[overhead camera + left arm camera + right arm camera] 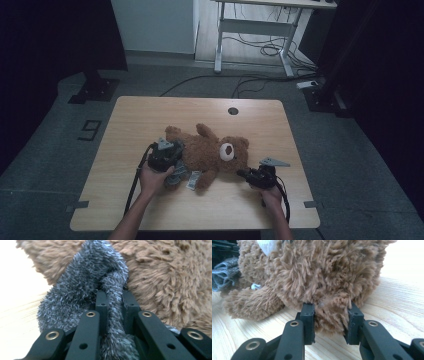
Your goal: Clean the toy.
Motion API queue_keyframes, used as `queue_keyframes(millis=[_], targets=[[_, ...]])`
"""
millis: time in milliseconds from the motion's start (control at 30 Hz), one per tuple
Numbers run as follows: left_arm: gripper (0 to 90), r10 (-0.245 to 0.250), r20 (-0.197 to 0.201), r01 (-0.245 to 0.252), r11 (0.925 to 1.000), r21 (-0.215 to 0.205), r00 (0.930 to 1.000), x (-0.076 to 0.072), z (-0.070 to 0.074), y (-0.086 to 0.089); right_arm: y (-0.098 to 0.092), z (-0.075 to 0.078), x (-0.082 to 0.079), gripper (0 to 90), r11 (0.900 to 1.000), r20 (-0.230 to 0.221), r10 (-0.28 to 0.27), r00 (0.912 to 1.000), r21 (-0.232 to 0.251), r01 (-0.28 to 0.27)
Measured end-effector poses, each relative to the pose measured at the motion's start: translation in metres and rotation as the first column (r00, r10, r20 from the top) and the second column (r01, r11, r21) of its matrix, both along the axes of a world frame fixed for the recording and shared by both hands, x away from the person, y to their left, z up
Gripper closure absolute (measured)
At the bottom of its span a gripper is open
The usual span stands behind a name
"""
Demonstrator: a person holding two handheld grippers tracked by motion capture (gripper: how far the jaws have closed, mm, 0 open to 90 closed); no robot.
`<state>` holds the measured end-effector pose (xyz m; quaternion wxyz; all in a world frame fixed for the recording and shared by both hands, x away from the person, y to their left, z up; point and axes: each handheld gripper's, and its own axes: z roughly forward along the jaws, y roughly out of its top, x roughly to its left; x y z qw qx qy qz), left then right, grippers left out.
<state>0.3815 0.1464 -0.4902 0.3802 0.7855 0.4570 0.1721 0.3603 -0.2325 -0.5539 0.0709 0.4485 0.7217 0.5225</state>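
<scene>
High view: one brown teddy bear (210, 152) lies on its back near the middle of a pale wooden surface (125, 125), head toward the right. A person's two forearms enter from the bottom edge, cut off below the elbow. The left tongs (172, 162) sit against the bear's lower body, and the hand and tool body hide their tips. A small grey fuzzy cloth (181, 175) peeks out beside them, with a white tag just by it; the cloth's shape is hard to make out. The right tongs (242, 173) reach the bear's head from the right. The picture is dim, and the room behind is dark.

Left gripper view: the left tongs (113, 302) are clamped on a twisted fold of the grey fuzzy cloth (82, 287), which lies against the bear's brown fur (170, 277). The cloth's far end is cut off at the top.

Right gripper view: the right tongs (329, 315) are pinched on a tuft of the bear's head (317, 272), low against the surface (399, 297). The bear's face is cut off at the top. One arm of the bear lies at the left, the grey cloth (224, 273) beyond it.
</scene>
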Motion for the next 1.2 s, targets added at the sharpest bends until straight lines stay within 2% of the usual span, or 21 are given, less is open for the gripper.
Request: queue_keyframes(millis=[67,167,200,267,300,333,367,467,500,533,567,633,733,767,867,900,1000,1033,1067,1100,1200], targets=[[78.6,-0.01,0.048,0.012,0.9994,-0.032,0.9988,-0.004,0.018,-0.004,-0.001,0.0,0.0,66.8,1.0,-0.004,-0.001,1.0,0.001,0.001],[78.6,-0.041,0.094,0.046,0.9979,-0.046,0.9947,-0.002,0.041,-0.017,-0.001,0.0,0.001,66.8,1.0,-0.006,-0.002,1.0,0.005,0.002],[78.6,-0.041,0.094,0.046,0.9979,-0.046,0.9947,-0.002,0.041,-0.017,-0.001,0.0,0.001,66.8,1.0,-0.006,-0.002,1.0,0.005,0.002],[78.6,-0.059,0.111,0.065,0.9965,-0.052,0.9921,0.003,0.052,-0.03,-0.001,0.0,0.001,66.8,1.0,-0.006,-0.001,1.0,0.006,0.001],[78.5,-0.086,0.113,0.09,0.9953,-0.035,0.9898,0.01,0.06,-0.044,-0.001,0.0,0.001,66.7,1.0,-0.004,-0.002,1.0,0.004,0.002],[78.5,-0.086,0.113,0.09,0.9953,-0.035,0.9898,0.01,0.06,-0.044,-0.001,0.0,0.001,66.7,1.0,-0.004,-0.002,1.0,0.004,0.002],[78.5,-0.104,0.109,0.107,0.994,-0.024,0.9886,0.017,0.063,-0.058,-0.001,0.0,0.001,66.7,1.0,-0.003,-0.002,1.0,0.004,0.002],[78.1,-0.116,0.085,0.116,0.9932,-0.004,0.9897,0.024,0.06,-0.07,-0.001,0.0,0.001,66.7,1.0,-0.001,0.001,1.0,0.001,-0.001],[77.7,-0.111,0.056,0.112,0.9937,-0.009,0.9922,0.029,0.054,-0.075,-0.001,0.0,0.001,66.5,1.0,0.0,-0.001,1.0,0.001,0.001],[77.6,-0.11,0.02,0.11,0.9938,-0.017,0.9938,0.034,0.04,-0.079,-0.001,0.0,0.001,66.3,1.0,0.0,0.001,1.0,0.0,-0.001],[77.7,-0.11,0.02,0.11,0.9938,-0.017,0.9938,0.034,0.04,-0.079,-0.001,0.0,0.001,66.3,1.0,0.0,0.001,1.0,0.0,-0.001],[78.2,-0.104,0.027,0.105,0.9936,-0.041,0.9942,0.032,0.026,-0.076,-0.002,0.0,0.001,64.5,1.0,-0.002,0.0,1.0,0.001,0.0],[78.8,-0.115,0.024,0.116,0.9914,-0.06,0.9931,0.029,0.024,-0.072,-0.002,0.0,0.0,61.9,1.0,-0.004,0.003,1.0,-0.003,-0.003],[79.0,-0.122,0.026,0.124,0.9905,-0.061,0.9921,0.025,0.022,-0.069,-0.002,0.001,0.0,55.7,1.0,-0.002,0.01,0.9999,-0.01,-0.01],[79.2,-0.128,0.034,0.129,0.9902,-0.052,0.9912,0.02,0.02,-0.068,-0.003,0.003,-0.002,50.2,1.0,0.01,0.009,0.9999,-0.006,-0.009],[79.2,-0.13,0.045,0.133,0.9897,-0.054,0.9905,0.015,0.017,-0.067,-0.006,0.007,-0.004,42.4,1.0,0.039,-0.008,0.9992,-0.01,0.009],[79.4,-0.126,0.062,0.13,0.9893,-0.067,0.9901,0.009,0.012,-0.066,-0.01,0.012,-0.006,38.1,0.999,0.051,-0.039,0.9979,0.02,0.038],[79.5,-0.123,0.074,0.129,0.9892,-0.07,0.9896,0.006,0.01,-0.066,-0.015,0.018,-0.008,30.7,0.996,0.076,-0.073,0.9944,0.065,0.069],[79.6,-0.12,0.092,0.127,0.9886,-0.081,0.9886,-0.001,0.006,-0.065,-0.016,0.021,-0.008,27.6,0.995,0.084,-0.083,0.993,0.07,0.077],[79.7,-0.12,0.092,0.127,0.9886,-0.081,0.9886,-0.001,0.006,-0.065,-0.016,0.021,-0.008,27.6,0.995,0.084,-0.083,0.993,0.07,0.077],[79.7,-0.127,0.106,0.136,0.9872,-0.083,0.9862,-0.009,0.002,-0.063,-0.014,0.029,-0.006,18.6,0.995,0.1,-0.085,0.9913,0.069,0.078]])
